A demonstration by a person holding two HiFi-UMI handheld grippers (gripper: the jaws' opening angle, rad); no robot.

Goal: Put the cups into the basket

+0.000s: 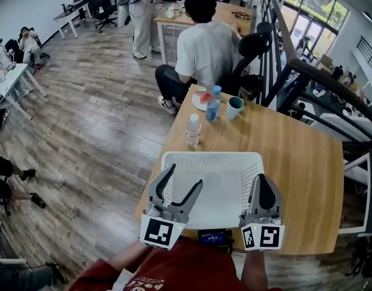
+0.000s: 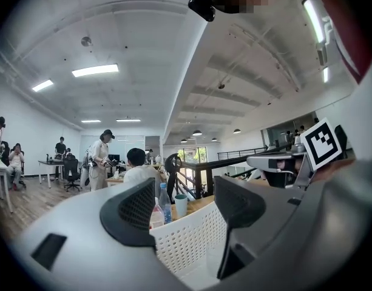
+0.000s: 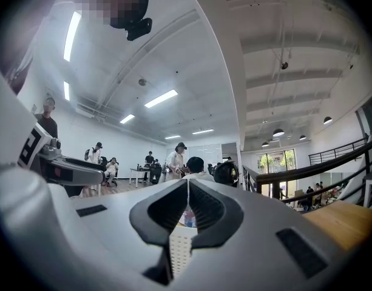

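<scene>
A white mesh basket (image 1: 210, 156) stands on the wooden table (image 1: 295, 162) right in front of me. Beyond it, at the table's far end, is a teal cup (image 1: 235, 107), upright. My left gripper (image 1: 186, 176) hovers over the basket's near left part, open and holding nothing. In the left gripper view the left gripper (image 2: 186, 190) frames the basket wall (image 2: 186, 238) and the distant cup (image 2: 181, 204). My right gripper (image 1: 265, 180) is shut and empty at the basket's near right corner. In its own view the right gripper (image 3: 187, 190) has its jaws pressed together above the basket rim (image 3: 179, 247).
A blue-labelled bottle (image 1: 213, 103) and a clear bottle (image 1: 193, 130) stand between cup and basket, beside a plate (image 1: 201, 100) with something red. A seated person (image 1: 204, 50) is just past the table's far end. A dark railing (image 1: 307, 71) runs along the right.
</scene>
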